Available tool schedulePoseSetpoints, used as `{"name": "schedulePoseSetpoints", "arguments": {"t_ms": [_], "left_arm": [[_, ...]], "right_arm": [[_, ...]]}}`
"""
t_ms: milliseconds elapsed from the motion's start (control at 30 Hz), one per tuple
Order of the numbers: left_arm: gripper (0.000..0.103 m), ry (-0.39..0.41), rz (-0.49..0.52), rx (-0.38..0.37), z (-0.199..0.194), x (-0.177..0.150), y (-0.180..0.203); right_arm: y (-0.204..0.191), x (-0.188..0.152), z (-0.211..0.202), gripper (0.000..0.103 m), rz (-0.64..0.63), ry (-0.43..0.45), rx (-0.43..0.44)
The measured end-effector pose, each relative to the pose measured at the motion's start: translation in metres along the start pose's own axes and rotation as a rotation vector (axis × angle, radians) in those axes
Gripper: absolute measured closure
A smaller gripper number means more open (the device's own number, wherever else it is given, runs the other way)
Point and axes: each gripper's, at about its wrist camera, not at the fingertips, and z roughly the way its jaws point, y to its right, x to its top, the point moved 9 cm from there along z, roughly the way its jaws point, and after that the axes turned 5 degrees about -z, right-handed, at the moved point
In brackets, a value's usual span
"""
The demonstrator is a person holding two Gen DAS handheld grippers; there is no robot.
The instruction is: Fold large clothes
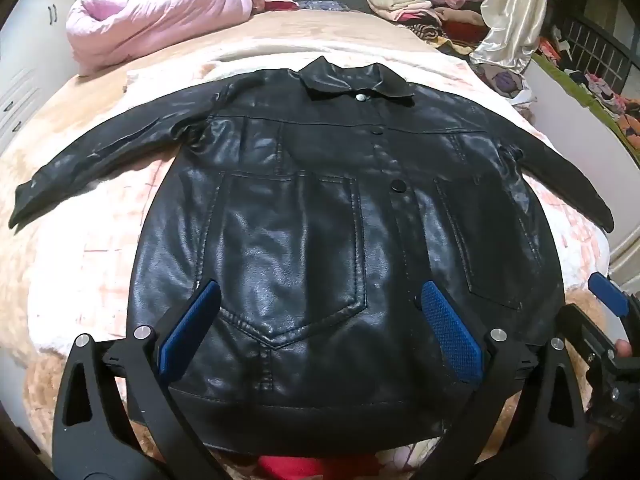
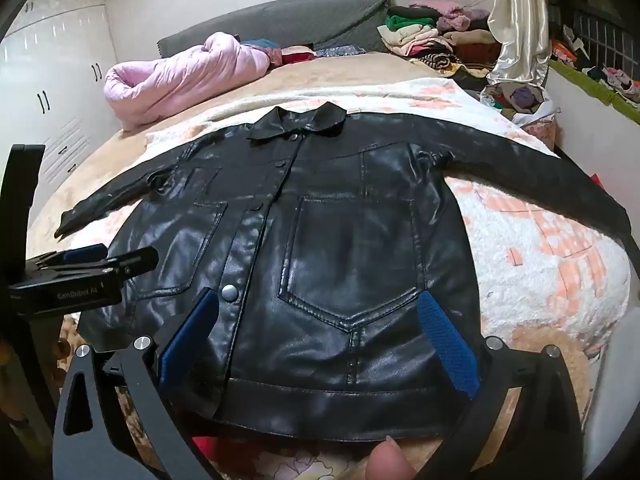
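On the bed [image 1: 60, 128], one black leather jacket [image 1: 304, 208] lies front-up and flat, collar far, hem nearest both tongs, its two sleeves spread sideways so its long axis runs left-right. Left gripper [image 1: 320, 312] and right gripper [image 2: 320, 320] both hover just above the hem, jaws spread wide, pinching nothing; each is nearer its own side's sleeve. Count: one jacket, two grippers.

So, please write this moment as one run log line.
jacket: flat, sleeves spread, unfolded | left hand-held gripper: open above hem | right hand-held gripper: open above hem
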Motion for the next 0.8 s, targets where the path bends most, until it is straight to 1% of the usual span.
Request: {"name": "schedulePoseSetpoints", "arguments": {"t_ms": [100, 133, 800], "left_arm": [[0.009, 0.003, 0.0, -0.006, -0.0003, 0.0, 0.0004], [0.009, 0.003, 0.0, -0.007, -0.0004, -0.0002, 0.0005], [0.009, 0.006, -0.008, -0.012, -0.0044, 0.0028, -0.0022]], "right_arm": [[-0.0019, -0.0029, 0.0032, 0.004, -0.002, -0.014, -0.01], [-0.0024, -0.0021, 0.0019, 0.004, 0.0, 0.0, -0.002], [-0.0034, 0.0028, -0.0043, 0.004, -0.019, 0.022, -0.015]]}}
